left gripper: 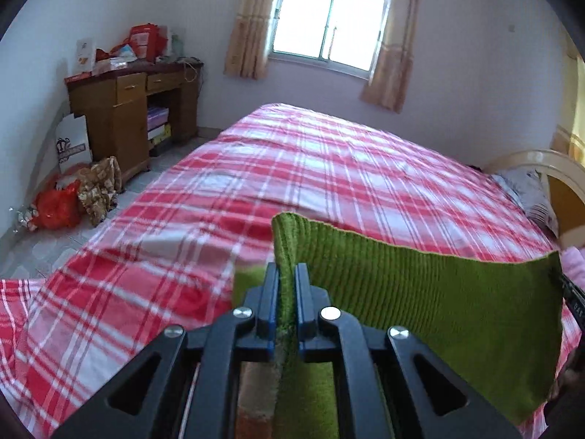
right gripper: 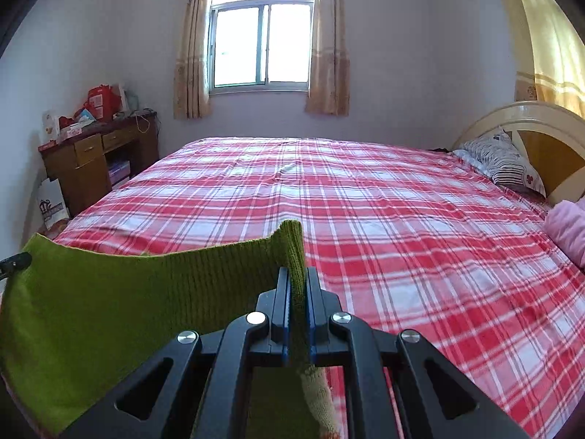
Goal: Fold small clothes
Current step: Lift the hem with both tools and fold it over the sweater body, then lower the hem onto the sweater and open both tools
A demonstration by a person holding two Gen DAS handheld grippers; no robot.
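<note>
A small green ribbed knit garment (left gripper: 431,292) hangs stretched between both grippers above the red and white plaid bed (left gripper: 292,168). My left gripper (left gripper: 287,270) is shut on the garment's left corner, with the cloth pinched between the blue pads. In the right wrist view my right gripper (right gripper: 298,274) is shut on the other corner of the same green garment (right gripper: 120,292). The top edge sags a little between the two grips. The tip of the other gripper shows at the cloth's far end in each view. The lower part of the garment is hidden behind the gripper bodies.
The plaid bed (right gripper: 384,212) spreads ahead. A patterned pillow (right gripper: 501,161) and the headboard (right gripper: 541,135) lie at the right, with a pink cloth (right gripper: 566,234) near them. A wooden desk (left gripper: 131,109) with clutter stands at the left, bags (left gripper: 62,201) on the floor beside it.
</note>
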